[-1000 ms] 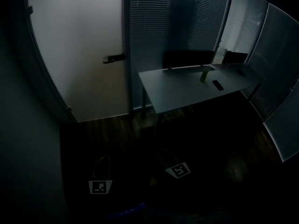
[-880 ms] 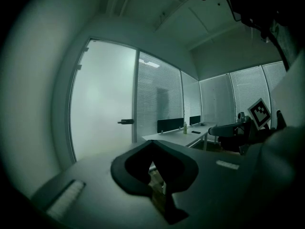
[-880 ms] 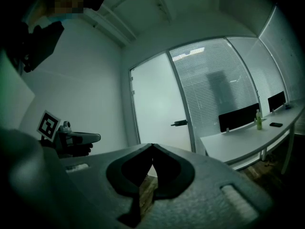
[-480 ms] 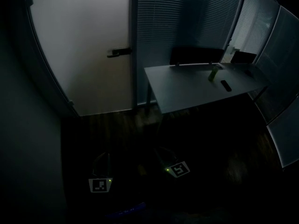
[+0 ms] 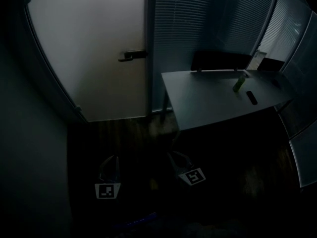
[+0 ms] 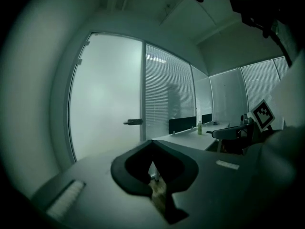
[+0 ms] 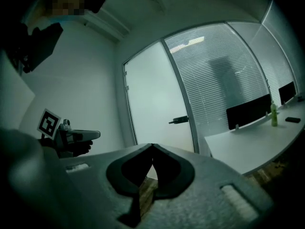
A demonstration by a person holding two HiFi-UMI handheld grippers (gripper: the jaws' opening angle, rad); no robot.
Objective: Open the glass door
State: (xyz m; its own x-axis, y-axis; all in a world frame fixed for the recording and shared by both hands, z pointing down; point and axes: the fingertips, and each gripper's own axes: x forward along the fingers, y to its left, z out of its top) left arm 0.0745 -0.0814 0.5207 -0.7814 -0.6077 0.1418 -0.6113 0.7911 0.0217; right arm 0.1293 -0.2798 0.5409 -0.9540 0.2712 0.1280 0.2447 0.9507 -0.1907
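Note:
The frosted glass door [image 5: 89, 48] stands shut ahead, and its dark lever handle [image 5: 132, 55] sits at its right edge. In the dim lower part of the head view my left gripper [image 5: 110, 163] and right gripper [image 5: 174, 157] are held low over the floor, well short of the door. In the left gripper view the handle [image 6: 134, 122] is far beyond the left gripper [image 6: 153, 146], whose jaws meet with nothing between them. The right gripper [image 7: 152, 148] is likewise shut and empty, with the handle [image 7: 179, 120] far ahead of it.
A pale desk [image 5: 218, 95] stands right of the door with a green bottle [image 5: 239, 82], a small dark object [image 5: 252, 97] and a dark divider panel [image 5: 218, 61]. Glass walls with blinds [image 5: 208, 24] run behind it. A plain wall [image 5: 29, 148] closes the left side.
In the head view the door, handle and desk have slid to the right and look slightly nearer. Both grippers stay low, shut and empty.

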